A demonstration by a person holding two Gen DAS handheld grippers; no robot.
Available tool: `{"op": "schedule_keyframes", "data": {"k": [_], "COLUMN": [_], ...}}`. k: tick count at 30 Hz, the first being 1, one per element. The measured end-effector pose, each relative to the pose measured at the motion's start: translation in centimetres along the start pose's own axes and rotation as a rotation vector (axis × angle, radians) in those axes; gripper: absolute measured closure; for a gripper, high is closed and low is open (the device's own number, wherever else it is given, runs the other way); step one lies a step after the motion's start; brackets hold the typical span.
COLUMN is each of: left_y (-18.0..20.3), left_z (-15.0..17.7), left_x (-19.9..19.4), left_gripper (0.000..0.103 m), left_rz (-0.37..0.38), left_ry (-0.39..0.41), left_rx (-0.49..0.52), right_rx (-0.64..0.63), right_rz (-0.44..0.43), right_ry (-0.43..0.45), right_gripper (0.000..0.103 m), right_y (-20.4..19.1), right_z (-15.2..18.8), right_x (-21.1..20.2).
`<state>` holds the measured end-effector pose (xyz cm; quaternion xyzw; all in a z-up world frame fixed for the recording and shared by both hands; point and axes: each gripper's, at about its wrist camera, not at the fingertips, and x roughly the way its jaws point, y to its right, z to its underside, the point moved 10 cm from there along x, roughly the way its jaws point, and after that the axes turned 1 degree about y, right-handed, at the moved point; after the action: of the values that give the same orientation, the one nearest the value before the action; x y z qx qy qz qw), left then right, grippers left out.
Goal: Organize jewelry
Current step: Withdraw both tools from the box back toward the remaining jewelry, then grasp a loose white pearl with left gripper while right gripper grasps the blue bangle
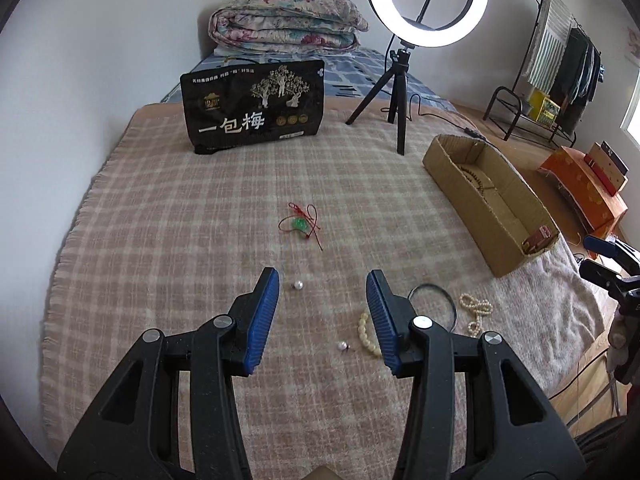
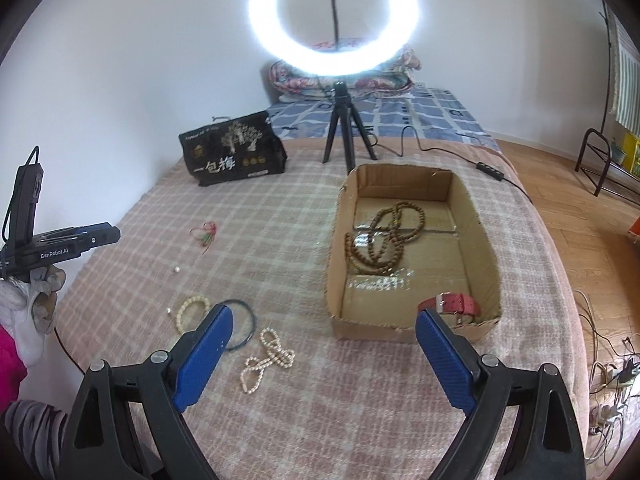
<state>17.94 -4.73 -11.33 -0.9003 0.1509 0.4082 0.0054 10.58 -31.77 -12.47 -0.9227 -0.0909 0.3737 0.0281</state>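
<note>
Bed w/ pink plaid blanket [image 2: 280,240] carries everything.

Left gripper [image 1: 323,280]: jaws apart, nothing between the pads, hanging over the blanket. Loose white pearl [image 1: 297,285] lies just past the left pad; a 2nd pearl w/ a dark stud [image 1: 343,346] sits between the jaws, nearer the camera. Cream bead bracelet [image 1: 366,334] is at about 3 o'clock from that pearl, partly hidden behind the right pad. Black ring bangle [image 1: 436,292] just beyond, then a small-pearl strand [image 1: 476,312] further toward 3 o'clock. Red cord w/ green pendant [image 1: 301,222] lies at 12 o'clock from the jaws, well apart.

Right gripper [image 2: 324,320]: jaws wide apart, empty, no pad touching anything. In the right wrist view the left pad overlaps the bangle [image 2: 248,320]; bracelet [image 2: 192,306] at 9 o'clock of it, pearl strand [image 2: 268,354] at 5 o'clock, between the jaws but on the blanket.

Cardboard box [image 2: 334,248] sits at 12–1 o'clock from the right gripper, open top. Inside: brown bead necklace [image 2: 390,236] coiled mid-box, red watch strap [image 2: 452,303] against the near wall.

Far end: black snack bag [image 1: 252,110] upright at 11 o'clock, ring light on tripod [image 1: 426,2] at 12–1 o'clock, lit. Folded quilt [image 1: 286,20] behind.

Gloved hand [image 2: 44,292] holds the left gripper at frame left in the right wrist view.
</note>
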Motion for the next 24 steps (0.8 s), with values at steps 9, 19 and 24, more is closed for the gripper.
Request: {"op": "schedule_keyframes", "data": {"k": [9,19,24], "left_y": [0.1,-0.5,-0.3], "left_z": [3.1,6.8,8.1], "left_x": [1.0,2.8,4.0], "left_gripper": [0.057,0.057,0.057], "left_rz": [0.035,0.058,0.076], "left_ry": [-0.041,-0.111,-0.138], "left_rx": [0.001,-0.014,-0.005], "right_rx": [-0.069,-0.179,-0.234], "right_rz": [-0.048,-0.11,-0.142], "right_ry": [-0.063,-0.12,-0.165], "right_gripper": [0.009,0.006,0.006], "right_y": [-3.6,-7.8,-9.6], "right_z": [2.3,3.0,3.6], "right_x": [2.0,5.4,7.8]}}
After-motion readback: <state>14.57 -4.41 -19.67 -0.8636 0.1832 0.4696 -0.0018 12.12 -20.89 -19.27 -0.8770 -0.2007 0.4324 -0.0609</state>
